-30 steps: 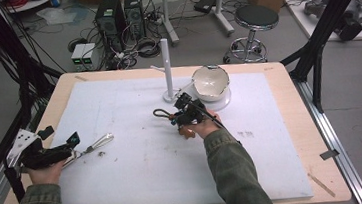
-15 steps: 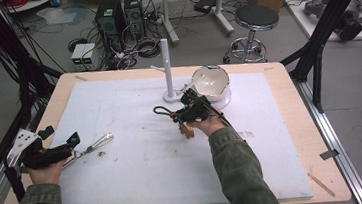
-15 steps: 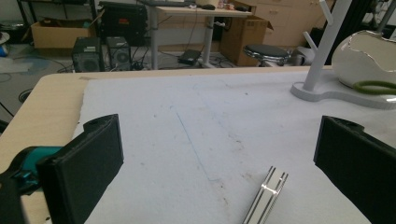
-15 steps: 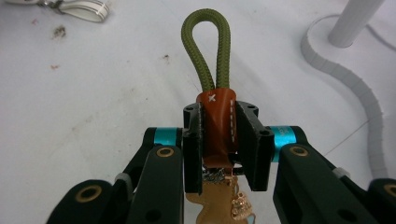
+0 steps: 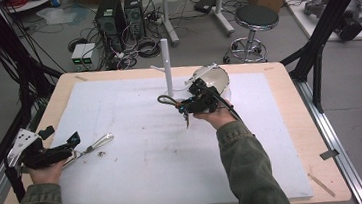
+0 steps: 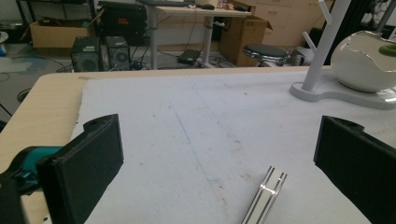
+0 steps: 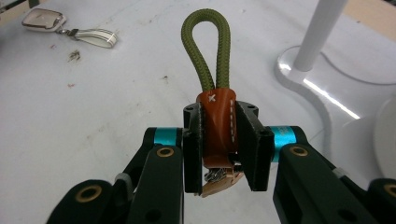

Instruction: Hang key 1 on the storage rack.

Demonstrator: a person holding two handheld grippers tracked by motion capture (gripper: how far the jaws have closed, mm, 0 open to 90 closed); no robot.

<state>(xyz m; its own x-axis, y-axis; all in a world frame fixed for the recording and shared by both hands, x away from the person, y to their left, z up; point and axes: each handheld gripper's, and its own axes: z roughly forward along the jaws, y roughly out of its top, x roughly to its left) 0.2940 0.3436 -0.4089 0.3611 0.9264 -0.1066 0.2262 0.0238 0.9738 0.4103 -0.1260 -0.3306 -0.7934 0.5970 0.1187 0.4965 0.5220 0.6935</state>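
— What has changed since a second ago?

— My right claw (image 5: 185, 107) has come up off the table and drifted a little toward the far edge, close to the white stand (image 5: 167, 68). The keychain (image 7: 215, 122) went with it. My left claw (image 5: 75, 142) has stayed put at the near left, and so has the metal clip (image 5: 95, 143) lying just ahead of it.

— How are the claws set?

— The right one is clamped tight on the keychain: both pads press the brown leather tab, the olive cord loop (image 7: 205, 51) sticks out past the tips, and a bit of metal hangs under the tab. The left one stands wide open with nothing between the pads; in the left claw view the end of a silver bar (image 6: 266, 193) lies on the mat between them, touching neither.

— And where is the keychain over the table?

— In the air above the middle of the white mat (image 5: 142, 186), near the stand's base and just short of the white bowl (image 5: 214, 78) toward the far edge.

— The surface?

— A pale wooden table (image 5: 287, 76) carries the mat, which is scuffed and speckled with small dark crumbs near the clip.

— The room?

— Beyond the far edge there are computer towers (image 5: 120, 12), loose cables on a grey floor and a round black stool (image 5: 256, 18). Black frame posts stand at both sides.
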